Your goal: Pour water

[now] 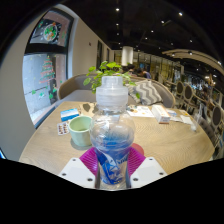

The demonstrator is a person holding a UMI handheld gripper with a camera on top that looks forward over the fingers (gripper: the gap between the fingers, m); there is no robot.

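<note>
While clamped on the bottle (113, 135), tool (113, 172) fingers pressing both sides, pink pads (90, 160) flush against the lower body. Bottle upright, clear plastic, white cap (112, 87) on, blue label near the base, some water visible inside. Held above the near edge of a round wooden tabletop (45, 145). Just left of the bottle, pale green cup (81, 130) standing on the tabletop, apart from the bottle. Further left, small blue-and-white item (67, 116), too small to identify. Beyond the bottle, leafy plant (108, 71). To the right, papers (170, 116) lying flat. Behind, striped seat (152, 92) and dim room with ceiling lights.
</note>
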